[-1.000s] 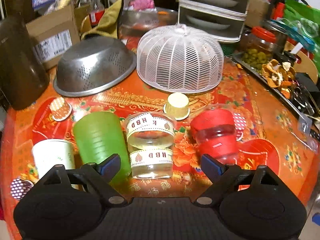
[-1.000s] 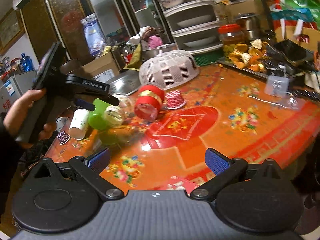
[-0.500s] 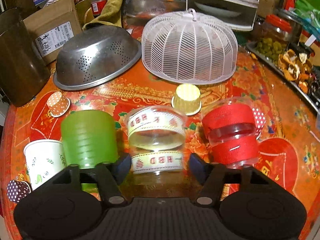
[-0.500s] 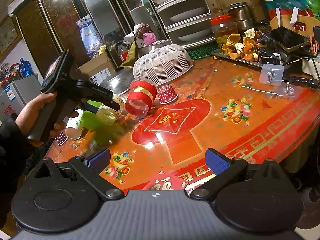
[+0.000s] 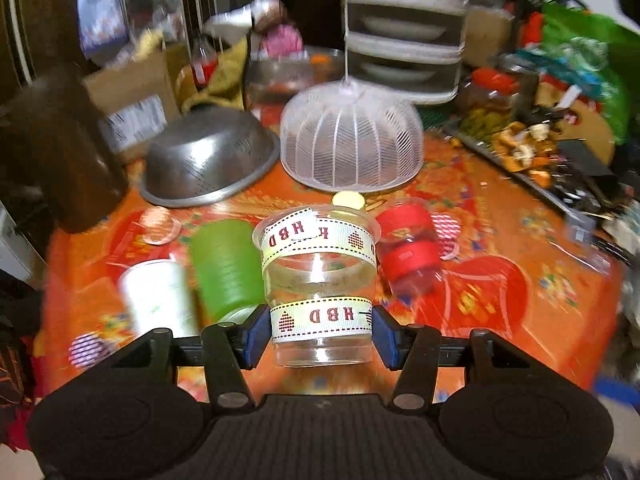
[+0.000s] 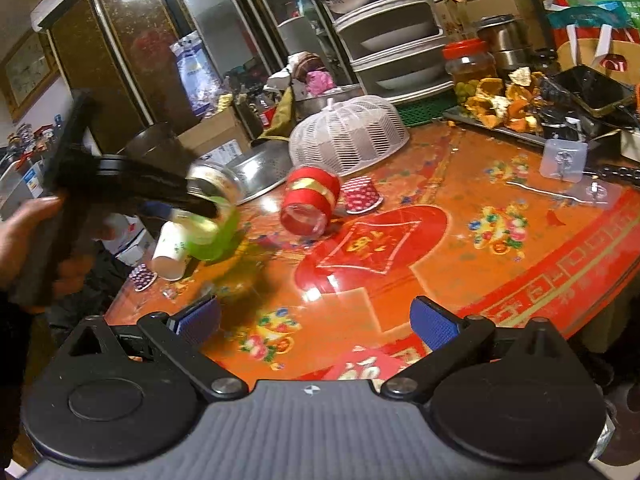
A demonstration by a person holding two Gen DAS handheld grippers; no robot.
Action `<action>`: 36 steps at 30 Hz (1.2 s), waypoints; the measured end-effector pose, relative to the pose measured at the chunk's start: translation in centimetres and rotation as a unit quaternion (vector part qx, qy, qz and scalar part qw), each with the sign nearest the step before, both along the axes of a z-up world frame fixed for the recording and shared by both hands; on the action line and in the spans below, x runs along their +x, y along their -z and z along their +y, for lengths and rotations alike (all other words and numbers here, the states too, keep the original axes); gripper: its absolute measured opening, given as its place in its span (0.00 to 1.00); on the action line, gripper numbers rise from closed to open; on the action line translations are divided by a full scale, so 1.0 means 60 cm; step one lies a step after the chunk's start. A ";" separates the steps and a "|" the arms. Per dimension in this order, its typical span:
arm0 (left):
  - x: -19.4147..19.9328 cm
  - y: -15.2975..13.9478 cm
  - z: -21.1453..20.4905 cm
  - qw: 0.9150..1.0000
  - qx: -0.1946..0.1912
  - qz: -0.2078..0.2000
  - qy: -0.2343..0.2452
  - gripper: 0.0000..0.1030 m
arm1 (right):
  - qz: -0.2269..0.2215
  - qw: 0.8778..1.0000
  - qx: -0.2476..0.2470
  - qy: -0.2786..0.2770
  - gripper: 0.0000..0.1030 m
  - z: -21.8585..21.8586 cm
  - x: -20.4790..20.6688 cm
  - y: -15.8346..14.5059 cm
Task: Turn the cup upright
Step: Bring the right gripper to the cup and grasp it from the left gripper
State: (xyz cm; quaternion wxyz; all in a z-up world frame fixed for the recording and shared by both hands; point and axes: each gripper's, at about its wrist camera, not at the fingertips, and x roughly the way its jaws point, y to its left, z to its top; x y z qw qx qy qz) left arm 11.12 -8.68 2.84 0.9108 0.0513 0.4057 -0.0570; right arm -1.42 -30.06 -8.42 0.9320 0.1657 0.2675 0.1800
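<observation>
Now | left hand-held gripper point(image 5: 318, 330) clamps clear cup point(image 5: 318, 276) | mouth faces away, axis tilted | right hand-held gripper point(image 6: 316, 320) spread, empty

Orange patterned table point(image 6: 500, 184): metal colander point(image 5: 208, 164), white mesh dome point(image 5: 352, 148), green cup point(image 5: 224, 268), red cup point(image 6: 310, 204).

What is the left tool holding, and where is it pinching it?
The left tool holds the clear cup with HBD ribbons, pinched on both sides at the lower ribbon band near its narrow end. The right tool is open and holds nothing.
</observation>
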 end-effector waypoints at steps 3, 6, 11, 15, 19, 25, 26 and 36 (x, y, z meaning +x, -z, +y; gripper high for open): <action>-0.100 -0.056 0.031 0.999 0.007 -0.042 -0.006 0.56 | 0.002 1.000 -0.001 -0.012 0.99 0.013 -0.003 0.002; -0.177 -0.087 0.058 0.998 0.009 -0.063 -0.017 0.56 | 0.009 1.000 -0.001 -0.021 0.99 0.026 -0.006 0.006; -0.253 -0.077 0.085 0.998 0.004 -0.056 -0.035 0.56 | 0.019 0.999 0.000 -0.036 0.99 0.051 -0.015 0.008; -0.271 -0.026 0.098 0.998 -0.049 -0.028 -0.034 0.56 | 0.026 0.999 -0.008 -0.046 0.99 0.071 -0.026 0.009; -0.264 0.043 0.101 0.994 -0.104 0.000 -0.042 0.56 | 0.043 0.998 -0.014 -0.041 0.99 0.087 -0.023 0.009; -0.246 0.128 0.085 0.988 -0.140 0.044 -0.049 0.56 | 0.079 0.996 0.001 -0.050 0.99 0.114 -0.009 -0.005; -0.246 0.135 0.084 0.987 -0.146 0.047 -0.048 0.56 | 0.090 0.994 0.010 -0.054 0.99 0.119 -0.004 -0.007; -0.252 0.155 0.087 0.983 -0.170 0.045 -0.050 0.56 | 0.216 0.967 0.059 -0.122 0.99 0.217 0.057 -0.003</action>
